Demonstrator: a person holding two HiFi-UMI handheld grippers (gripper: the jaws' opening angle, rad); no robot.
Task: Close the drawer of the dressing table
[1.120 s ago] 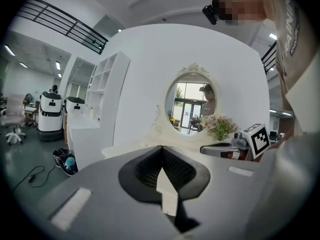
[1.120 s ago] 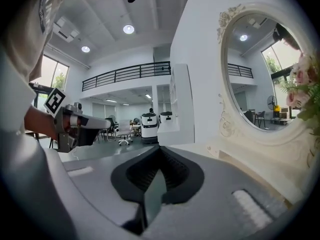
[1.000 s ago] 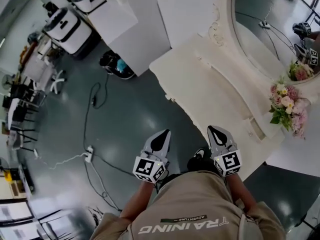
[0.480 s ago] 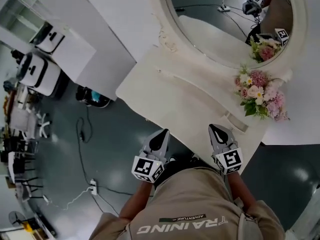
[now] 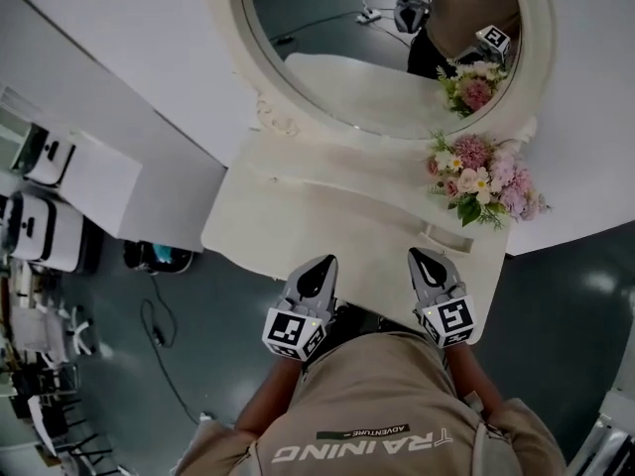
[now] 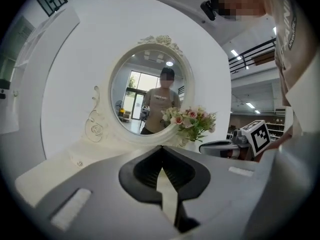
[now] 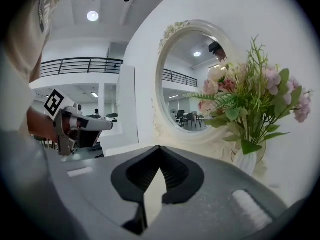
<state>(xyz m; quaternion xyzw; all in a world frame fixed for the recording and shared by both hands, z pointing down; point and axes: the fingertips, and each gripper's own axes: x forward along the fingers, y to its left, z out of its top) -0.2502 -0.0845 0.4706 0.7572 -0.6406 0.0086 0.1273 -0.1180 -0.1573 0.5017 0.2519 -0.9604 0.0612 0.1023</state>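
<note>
Straight ahead of the person stands the dressing table, its cream counter point(image 5: 327, 216) set against a white wall under a round mirror point(image 5: 347, 28). A bunch of pink flowers point(image 5: 481, 177) stands at the counter's right end, and a narrow slot point(image 5: 446, 234) shows just beside it. From above I cannot tell how far the drawer stands out. The left hand-held gripper point(image 5: 319, 271) and the right hand-held gripper point(image 5: 422, 261) are side by side at the counter's near edge, pointing at the mirror. Each one has its jaw tips closed together with nothing between them. The mirror reflects the person and both cubes.
</note>
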